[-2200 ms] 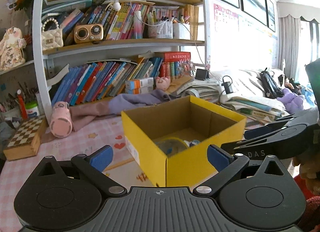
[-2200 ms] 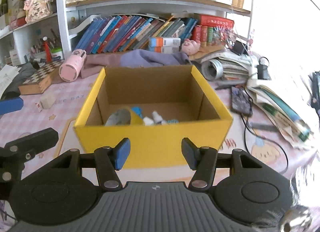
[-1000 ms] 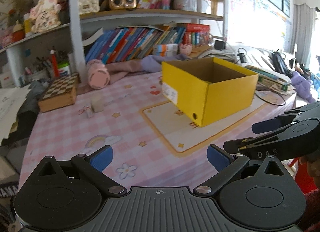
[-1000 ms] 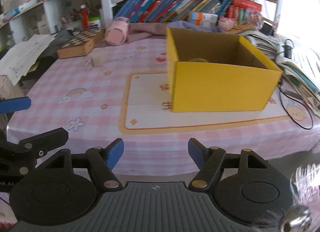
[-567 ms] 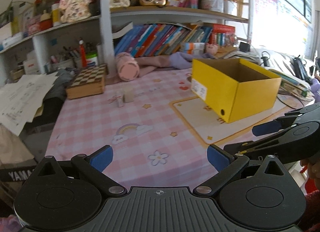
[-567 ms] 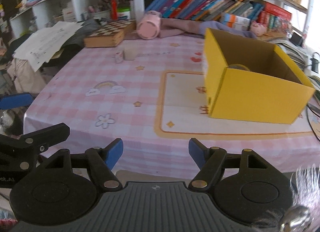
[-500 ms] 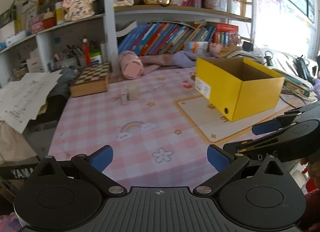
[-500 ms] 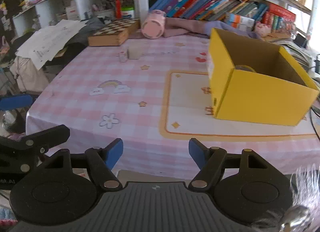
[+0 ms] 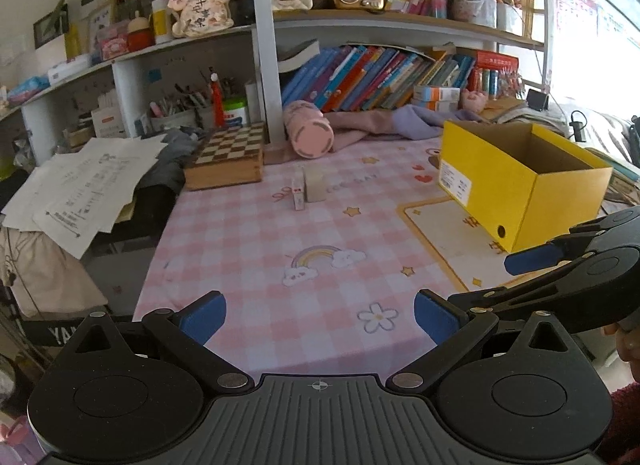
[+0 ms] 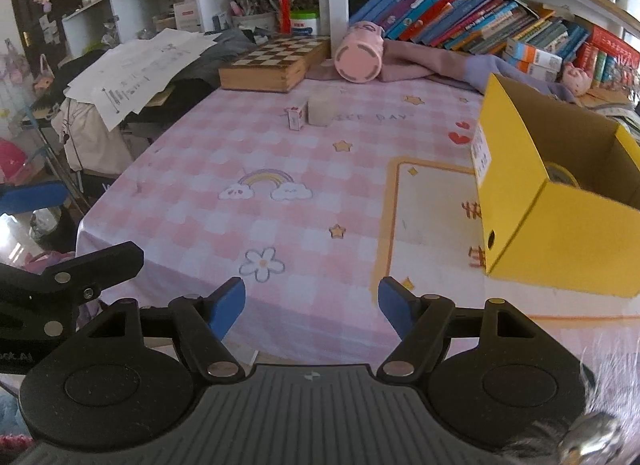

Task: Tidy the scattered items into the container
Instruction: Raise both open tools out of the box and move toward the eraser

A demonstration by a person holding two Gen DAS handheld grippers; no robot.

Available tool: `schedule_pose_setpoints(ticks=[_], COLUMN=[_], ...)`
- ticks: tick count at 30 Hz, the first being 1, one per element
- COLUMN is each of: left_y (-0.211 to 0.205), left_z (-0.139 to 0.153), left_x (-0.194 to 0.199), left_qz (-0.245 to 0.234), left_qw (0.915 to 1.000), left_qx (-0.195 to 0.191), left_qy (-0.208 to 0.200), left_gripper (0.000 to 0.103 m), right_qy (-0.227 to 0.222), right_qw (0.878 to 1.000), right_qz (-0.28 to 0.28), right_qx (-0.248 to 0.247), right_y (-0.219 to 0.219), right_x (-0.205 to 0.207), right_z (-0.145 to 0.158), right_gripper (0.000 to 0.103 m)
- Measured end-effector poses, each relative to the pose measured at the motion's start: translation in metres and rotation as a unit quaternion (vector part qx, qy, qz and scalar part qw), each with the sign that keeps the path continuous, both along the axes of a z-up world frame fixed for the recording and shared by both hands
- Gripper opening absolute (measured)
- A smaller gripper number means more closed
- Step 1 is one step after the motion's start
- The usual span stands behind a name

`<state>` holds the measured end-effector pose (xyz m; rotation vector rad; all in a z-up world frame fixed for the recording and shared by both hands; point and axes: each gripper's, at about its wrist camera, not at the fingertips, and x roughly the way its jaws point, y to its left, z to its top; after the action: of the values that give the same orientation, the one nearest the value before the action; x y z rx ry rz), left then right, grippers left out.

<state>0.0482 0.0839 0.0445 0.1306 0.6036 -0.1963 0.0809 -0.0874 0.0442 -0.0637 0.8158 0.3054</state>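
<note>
Both grippers — left gripper and right gripper — are backing away from the yellow box, hanging wide open and empty, so they're probably heading for the small carton and beige block sitting far left of it.

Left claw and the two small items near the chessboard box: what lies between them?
Only bare checked tablecloth with a printed rainbow separates the left claw from the small carton and pale block, in the left wrist view.
</note>
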Motion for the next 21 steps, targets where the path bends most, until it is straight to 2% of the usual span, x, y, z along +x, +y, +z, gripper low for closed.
schedule_pose_setpoints(ticks=[11, 21], left_y=[-0.012, -0.012], left_z=[-0.006, -0.012], left_x=[0.041, 0.090], left_qz=[-0.017, -0.003], left_qw=[0.9998, 0.9998], left_qx=[0.007, 0.002], left_qy=[0.008, 0.022], left_gripper=[0.102, 0.102], right_qy=[0.009, 0.020], right_qw=[1.000, 1.000], right_qz=[-0.004, 0.008], right_qx=[0.000, -0.004], right_y=[-0.007, -0.005], right_x=[0.044, 0.096], right_z=[-0.005, -0.011], right_gripper=[0.072, 0.071])
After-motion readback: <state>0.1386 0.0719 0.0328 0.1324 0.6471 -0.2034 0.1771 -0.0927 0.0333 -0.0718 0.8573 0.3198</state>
